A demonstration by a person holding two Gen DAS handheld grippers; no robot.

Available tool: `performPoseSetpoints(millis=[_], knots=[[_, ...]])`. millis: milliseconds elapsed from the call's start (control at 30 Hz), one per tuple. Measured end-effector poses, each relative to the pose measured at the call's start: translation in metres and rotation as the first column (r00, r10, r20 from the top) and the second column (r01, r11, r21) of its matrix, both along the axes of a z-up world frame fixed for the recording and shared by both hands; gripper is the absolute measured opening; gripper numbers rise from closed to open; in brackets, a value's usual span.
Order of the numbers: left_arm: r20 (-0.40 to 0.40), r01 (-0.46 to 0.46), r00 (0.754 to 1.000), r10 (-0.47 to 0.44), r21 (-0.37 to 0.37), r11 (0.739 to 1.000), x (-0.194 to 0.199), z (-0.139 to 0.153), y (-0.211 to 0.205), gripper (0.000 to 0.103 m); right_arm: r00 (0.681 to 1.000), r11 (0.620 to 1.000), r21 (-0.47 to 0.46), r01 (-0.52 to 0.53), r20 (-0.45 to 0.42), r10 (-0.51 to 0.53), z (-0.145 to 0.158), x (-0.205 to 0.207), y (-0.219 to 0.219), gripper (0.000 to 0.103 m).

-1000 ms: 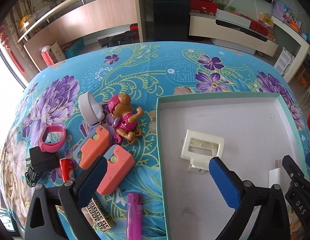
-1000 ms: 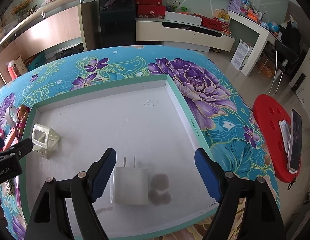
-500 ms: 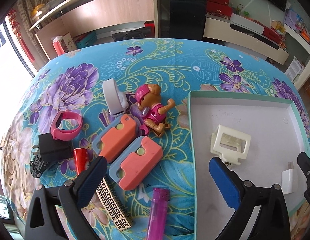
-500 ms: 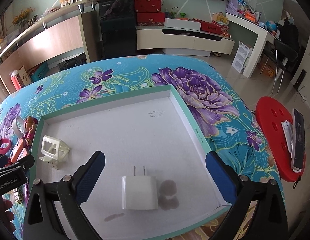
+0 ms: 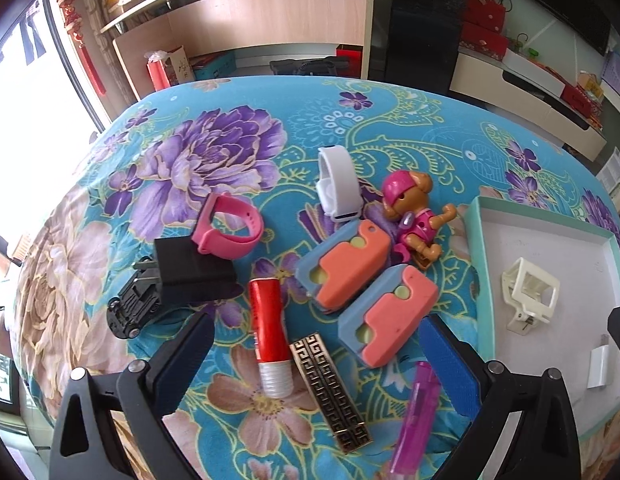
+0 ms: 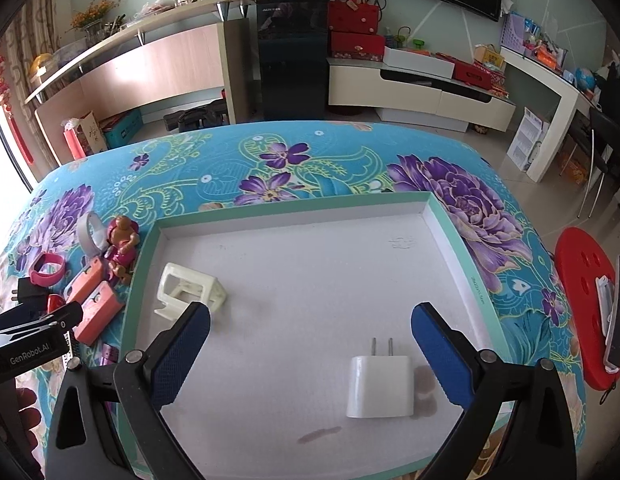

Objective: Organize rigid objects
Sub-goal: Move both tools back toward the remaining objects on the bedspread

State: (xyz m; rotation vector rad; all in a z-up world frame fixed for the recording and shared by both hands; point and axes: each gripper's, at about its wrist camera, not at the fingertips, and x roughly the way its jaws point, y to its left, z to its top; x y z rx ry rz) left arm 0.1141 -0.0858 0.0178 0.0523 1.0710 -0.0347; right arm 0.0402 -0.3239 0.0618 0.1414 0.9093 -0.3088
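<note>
Fingers (image 6: 178, 356) blue, spread wide; left gripper (image 6: 28, 350) label reads "GenRobot.AI".

- Tablecloth (image 5: 230, 152): printed floral cloth, slight sheen.
- Box (image 6: 446, 232): matt white card inside, stained.
- Charger (image 6: 380, 386): smooth white plastic.
- Gripper pads (image 6: 182, 356): textured blue rubber.
- Lighter (image 5: 416, 412): translucent purple plastic.

We see the clutter at the tabletop's (image 5: 238, 128) left end from close above on the left wrist; the right wrist overlooks the tray (image 6: 426, 200). Both catch the tray's left edge.
</note>
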Motion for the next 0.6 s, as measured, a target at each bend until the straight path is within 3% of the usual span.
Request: performPoseSetpoints(millis=[233, 600], knots=[[0.022, -0.071, 0.997, 0.071, -0.016, 0.997, -0.005, 0.008, 0.046, 0.103, 0.997, 0.996, -0.039, -0.076, 0.029, 0.077, 0.013, 0.008, 0.039, 0.101], [0.048, -0.127, 0.991, 0.128, -0.021, 0.992, -0.016, 0.012, 0.115, 0.103, 0.977, 0.974, -0.074, -0.214, -0.001, 0.214, 0.009, 0.024, 0.104, 0.101]])
